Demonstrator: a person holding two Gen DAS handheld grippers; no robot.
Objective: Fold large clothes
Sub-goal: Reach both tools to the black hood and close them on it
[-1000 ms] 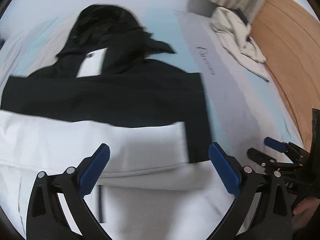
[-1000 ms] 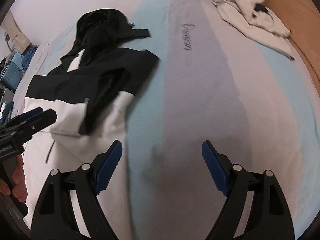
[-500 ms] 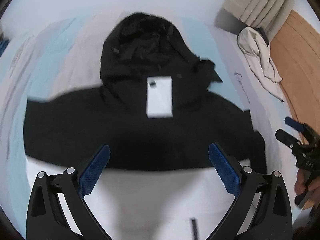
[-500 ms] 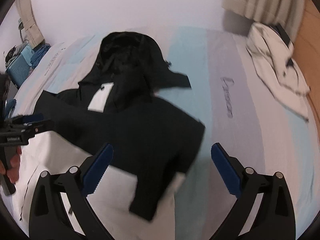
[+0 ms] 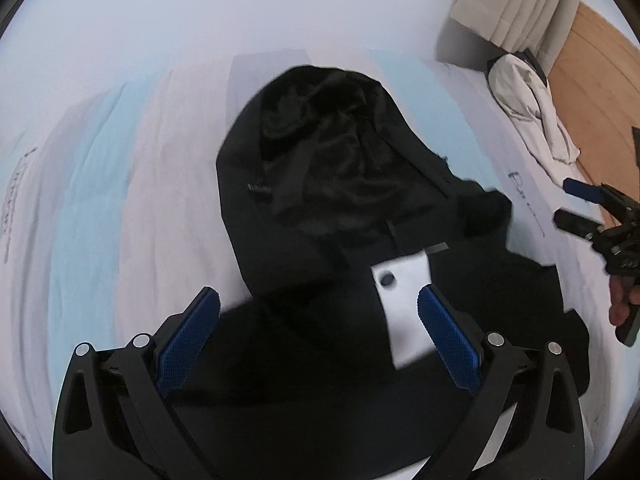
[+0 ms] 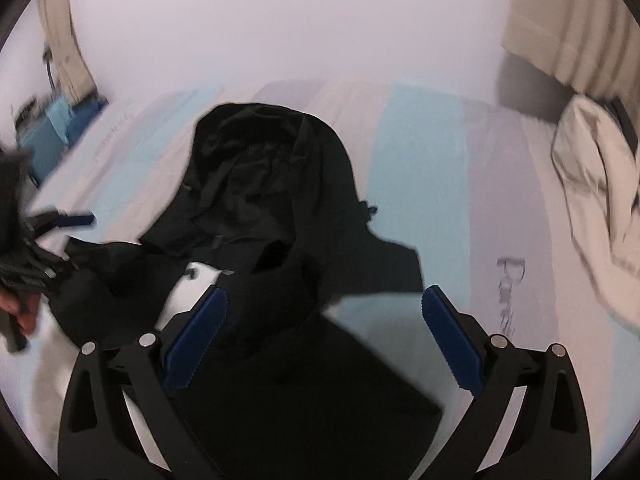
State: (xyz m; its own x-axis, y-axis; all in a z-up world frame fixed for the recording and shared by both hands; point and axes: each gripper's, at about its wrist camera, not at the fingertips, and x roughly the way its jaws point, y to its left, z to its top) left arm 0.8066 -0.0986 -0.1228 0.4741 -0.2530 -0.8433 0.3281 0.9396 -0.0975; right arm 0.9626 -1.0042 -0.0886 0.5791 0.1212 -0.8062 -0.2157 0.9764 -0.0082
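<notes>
Both grippers (image 5: 319, 334) (image 6: 324, 338) agape, tilted over jacket (image 5: 332, 168)

The lower part of the black jacket (image 5: 320, 380) is cut off by the bottom edge and hidden behind the gripper arms. The grey writing (image 6: 508, 292) on the bed cover is blurred and cannot be read.

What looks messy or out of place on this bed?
The black jacket lies rumpled, its hood bunched up and one flap sticking out sideways onto the bedsheet. A pale garment sits crumpled at the bed's far corner. Nothing looks torn or spilled.
</notes>
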